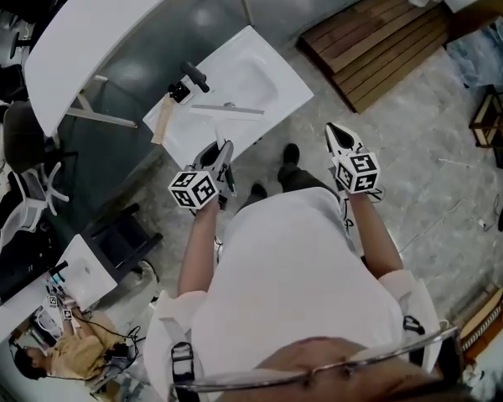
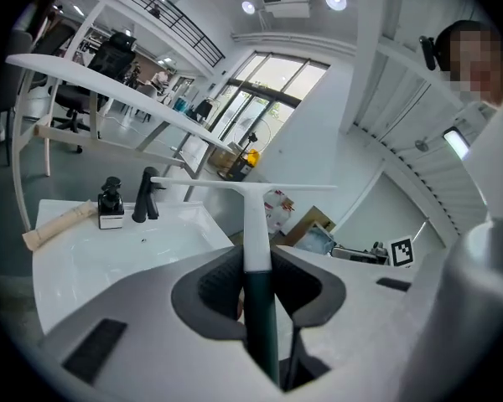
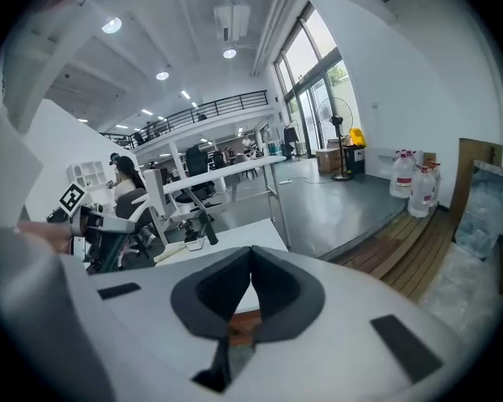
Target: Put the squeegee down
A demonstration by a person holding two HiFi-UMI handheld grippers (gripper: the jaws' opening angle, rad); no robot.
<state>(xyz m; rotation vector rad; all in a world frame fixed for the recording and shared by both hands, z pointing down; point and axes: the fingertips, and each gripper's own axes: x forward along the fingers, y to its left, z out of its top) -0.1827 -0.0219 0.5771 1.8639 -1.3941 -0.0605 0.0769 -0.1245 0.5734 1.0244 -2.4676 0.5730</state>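
Your right gripper (image 3: 250, 258), jaws pressed together on nothing, hangs off the near corner of the white rectangular washbasin (image 1: 264, 74), while your left gripper (image 2: 257, 262) pinches the dark-green-handled white plastic squeegee (image 2: 251, 216) by its grip, held in the air just short of the basin — it looks light, stiff and probably slick, so that handle is the hold — long axis pointing away from you, crossbar foremost toward the basin.

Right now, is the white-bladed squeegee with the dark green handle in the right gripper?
No: the left gripper clamps the squeegee by its handle; the right gripper is shut, empty.
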